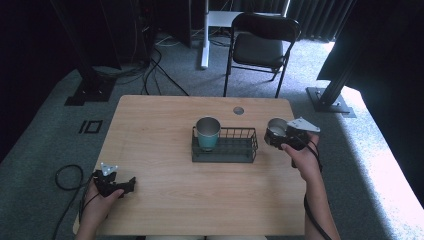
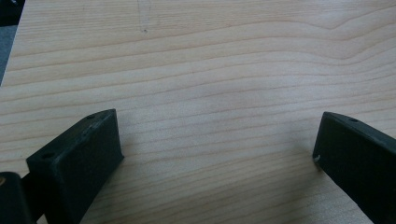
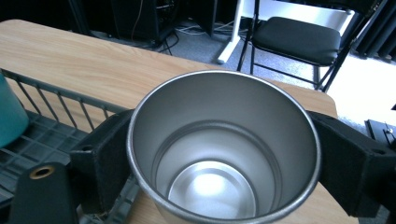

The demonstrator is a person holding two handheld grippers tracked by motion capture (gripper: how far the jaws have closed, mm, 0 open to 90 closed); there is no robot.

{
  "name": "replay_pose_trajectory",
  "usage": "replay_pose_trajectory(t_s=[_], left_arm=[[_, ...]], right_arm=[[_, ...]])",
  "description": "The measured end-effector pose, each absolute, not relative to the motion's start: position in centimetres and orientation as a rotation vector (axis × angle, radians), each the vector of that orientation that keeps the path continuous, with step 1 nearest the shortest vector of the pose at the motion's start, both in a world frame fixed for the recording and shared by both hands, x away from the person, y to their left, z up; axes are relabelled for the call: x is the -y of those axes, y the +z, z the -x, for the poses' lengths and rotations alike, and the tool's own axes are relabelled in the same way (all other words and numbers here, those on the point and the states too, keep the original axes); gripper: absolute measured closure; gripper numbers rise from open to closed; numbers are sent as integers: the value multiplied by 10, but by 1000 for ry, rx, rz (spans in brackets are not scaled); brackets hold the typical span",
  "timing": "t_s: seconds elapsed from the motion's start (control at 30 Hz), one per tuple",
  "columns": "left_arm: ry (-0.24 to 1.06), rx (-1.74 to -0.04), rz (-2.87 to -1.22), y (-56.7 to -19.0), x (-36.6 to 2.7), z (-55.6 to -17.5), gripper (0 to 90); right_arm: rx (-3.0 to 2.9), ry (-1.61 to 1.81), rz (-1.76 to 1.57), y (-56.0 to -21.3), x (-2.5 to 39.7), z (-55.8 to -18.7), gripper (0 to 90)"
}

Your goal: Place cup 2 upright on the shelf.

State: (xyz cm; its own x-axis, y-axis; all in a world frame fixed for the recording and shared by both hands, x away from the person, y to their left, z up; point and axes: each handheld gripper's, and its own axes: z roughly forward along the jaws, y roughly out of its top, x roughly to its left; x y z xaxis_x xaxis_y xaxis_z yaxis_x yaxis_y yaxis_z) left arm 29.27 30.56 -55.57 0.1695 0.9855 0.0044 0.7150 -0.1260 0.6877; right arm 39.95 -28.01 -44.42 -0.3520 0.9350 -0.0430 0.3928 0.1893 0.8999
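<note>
Clamping the steel cup [image 3: 224, 149] between its jaws, the right gripper [image 1: 286, 136] hovers beside the basket [image 1: 225, 150].

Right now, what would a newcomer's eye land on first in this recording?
Most striking is the steel cup, empty and shiny inside, clamped between the jaws of the right hand-held gripper just right of the wire basket. Next comes the teal cup standing upright at the basket's left end. The left hand-held gripper rests open over bare wood at the table's near left.
</note>
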Motion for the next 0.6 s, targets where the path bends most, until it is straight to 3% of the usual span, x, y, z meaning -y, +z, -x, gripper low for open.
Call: replay_pose_trajectory(t_s=[0.6], left_arm=[[643,-1601,-1907,-556,-306,-293,16]], right_arm=[[-1890,1203,-1127,-415,248,-399,131]])
